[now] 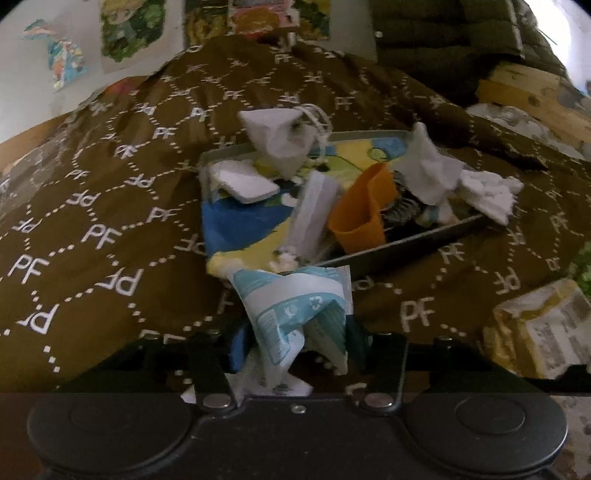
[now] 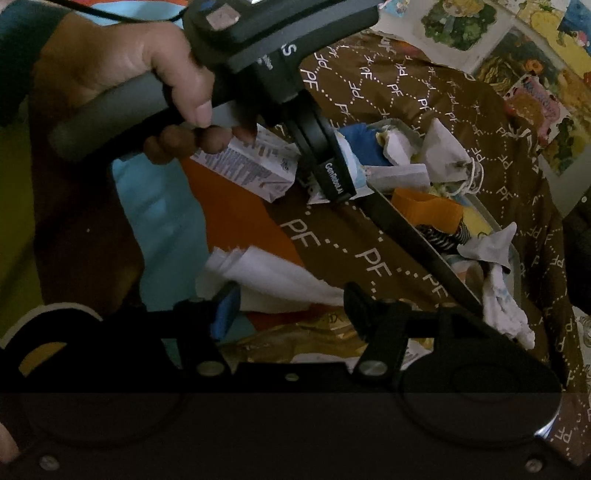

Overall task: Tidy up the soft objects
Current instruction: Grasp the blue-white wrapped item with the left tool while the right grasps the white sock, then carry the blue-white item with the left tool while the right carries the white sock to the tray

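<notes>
My left gripper [image 1: 295,347] is shut on a crumpled light-blue and white wrapper [image 1: 295,314], held at the near edge of a metal tray [image 1: 413,243]. The tray lies on a brown "PF" patterned cloth [image 1: 110,206] and holds white tissues [image 1: 280,140], a white pad [image 1: 243,181], an orange piece [image 1: 365,206] and a metal scourer [image 1: 402,206]. In the right wrist view the left gripper [image 2: 332,184] is at the tray [image 2: 417,240]. My right gripper [image 2: 291,306] is open, with a folded white cloth [image 2: 266,277] lying just beyond its fingers.
A yellow-white crumpled packet [image 1: 535,328] lies right of the tray. A grey-white carton [image 2: 251,166] lies by the person's hand. White crumpled tissue [image 1: 487,192] hangs over the tray's right rim. Cartoon pictures hang on the wall [image 1: 129,33] behind. Orange and blue fabric [image 2: 166,221] lies at left.
</notes>
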The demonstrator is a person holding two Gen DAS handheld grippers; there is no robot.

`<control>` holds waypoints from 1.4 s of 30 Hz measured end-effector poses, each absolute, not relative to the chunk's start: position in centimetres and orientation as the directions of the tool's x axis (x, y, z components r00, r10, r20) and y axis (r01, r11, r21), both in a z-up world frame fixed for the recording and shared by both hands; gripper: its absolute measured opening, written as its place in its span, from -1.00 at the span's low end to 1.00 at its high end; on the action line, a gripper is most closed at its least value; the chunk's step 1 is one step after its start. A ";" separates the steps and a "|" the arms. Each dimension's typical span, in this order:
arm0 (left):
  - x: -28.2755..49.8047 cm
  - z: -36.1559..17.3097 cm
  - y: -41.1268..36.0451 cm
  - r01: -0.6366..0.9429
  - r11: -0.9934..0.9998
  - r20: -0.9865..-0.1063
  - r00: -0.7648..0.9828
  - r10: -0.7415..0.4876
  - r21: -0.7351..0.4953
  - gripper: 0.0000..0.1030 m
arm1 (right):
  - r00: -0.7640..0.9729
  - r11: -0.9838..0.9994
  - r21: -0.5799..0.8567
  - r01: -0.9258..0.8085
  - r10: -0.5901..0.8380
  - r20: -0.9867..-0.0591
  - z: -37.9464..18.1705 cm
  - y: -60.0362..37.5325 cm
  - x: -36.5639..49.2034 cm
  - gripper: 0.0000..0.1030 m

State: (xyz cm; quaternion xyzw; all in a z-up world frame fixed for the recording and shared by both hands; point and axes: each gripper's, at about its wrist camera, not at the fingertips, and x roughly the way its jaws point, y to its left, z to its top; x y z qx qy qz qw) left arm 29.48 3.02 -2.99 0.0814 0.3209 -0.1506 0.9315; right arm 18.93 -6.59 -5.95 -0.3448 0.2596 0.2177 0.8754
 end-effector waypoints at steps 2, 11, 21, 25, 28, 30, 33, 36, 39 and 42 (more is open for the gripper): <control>29.0 -3.0 2.4 0.347 0.935 -0.620 0.751 -0.227 0.078 0.03 | 0.773 0.655 -0.500 -0.566 0.211 -0.598 -5.9 -6.5 18.9 0.03; 28.3 -3.0 2.8 0.347 0.937 -0.641 0.727 -0.246 0.034 -0.02 | 0.761 0.603 -0.527 -0.599 0.224 -0.608 -6.7 -6.1 19.0 -0.67; 26.5 -1.2 3.3 0.313 0.949 -0.626 0.748 -0.221 0.039 -0.08 | 0.785 0.639 -0.516 -0.571 0.240 -0.571 -5.6 -7.1 18.8 -1.00; 25.9 0.4 3.5 0.289 0.957 -0.605 0.768 -0.211 0.034 -0.08 | 0.829 0.658 -0.543 -0.521 0.238 -0.507 -4.0 -7.9 18.2 -1.00; 25.6 1.6 3.3 0.277 0.960 -0.592 0.781 -0.198 0.045 -0.07 | 0.857 0.688 -0.548 -0.476 0.224 -0.464 -3.0 -8.9 18.2 -1.00; 25.3 2.6 2.9 0.282 0.956 -0.576 0.795 -0.188 0.077 -0.07 | 0.876 0.711 -0.548 -0.441 0.208 -0.436 -2.3 -9.7 18.4 -1.00; 25.2 4.1 2.3 0.280 0.955 -0.549 0.815 -0.184 0.095 -0.06 | 0.902 0.761 -0.525 -0.381 0.180 -0.393 -1.1 -11.2 18.9 -1.00; 25.2 5.4 1.5 0.282 0.954 -0.520 0.832 -0.193 0.098 -0.06 | 0.928 0.798 -0.513 -0.315 0.147 -0.342 -0.3 -12.6 19.6 -1.00; 25.7 6.4 0.2 0.286 0.950 -0.487 0.852 -0.192 0.125 -0.06 | 0.948 0.845 -0.471 -0.254 0.120 -0.294 0.7 -14.0 20.7 -1.00; 26.6 7.2 -1.1 0.286 0.950 -0.461 0.865 -0.199 0.127 -0.05 | 0.958 0.894 -0.395 -0.213 0.112 -0.265 1.8 -15.7 22.0 -1.00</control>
